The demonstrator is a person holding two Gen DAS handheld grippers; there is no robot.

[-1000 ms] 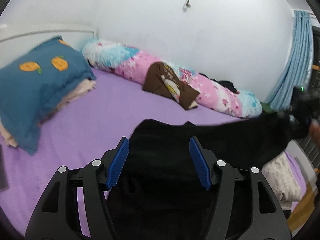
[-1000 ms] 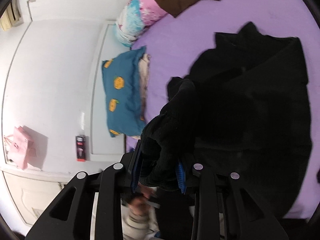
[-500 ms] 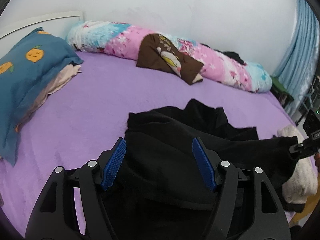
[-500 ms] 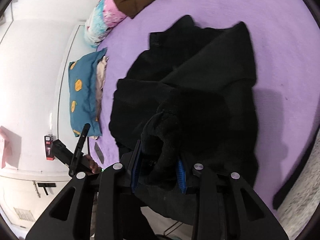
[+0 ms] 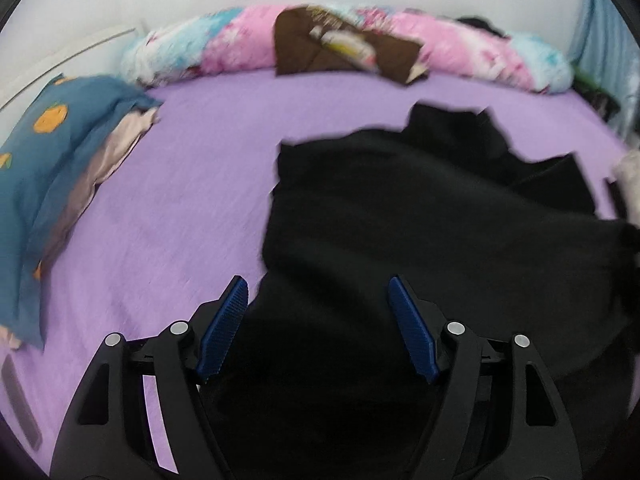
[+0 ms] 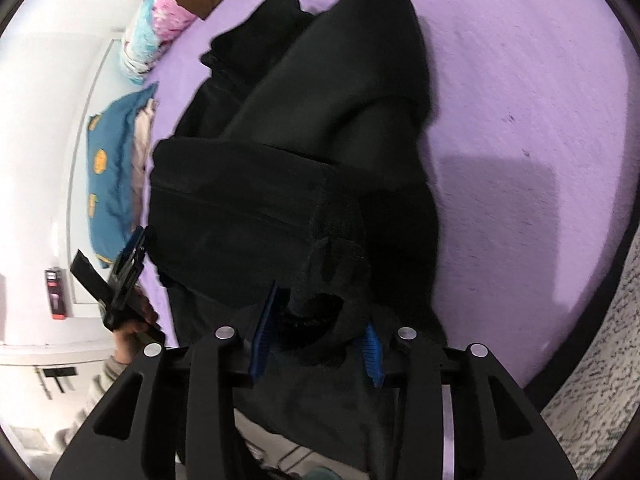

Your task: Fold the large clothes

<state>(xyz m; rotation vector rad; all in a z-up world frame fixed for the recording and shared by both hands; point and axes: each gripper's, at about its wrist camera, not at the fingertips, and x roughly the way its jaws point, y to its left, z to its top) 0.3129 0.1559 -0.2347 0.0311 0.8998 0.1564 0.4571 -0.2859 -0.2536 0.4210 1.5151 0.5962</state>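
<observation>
Black garment [image 5: 420, 216] lies crumpled on the purple bed [image 5: 180, 184], one edge hanging off the near side. Left tongs [image 5: 316, 316] opening, pads wide and clear of the cloth beneath them. Right tongs [image 6: 316, 332] opening, a bunched fold of the garment between the pads; grip cannot be told.
</observation>
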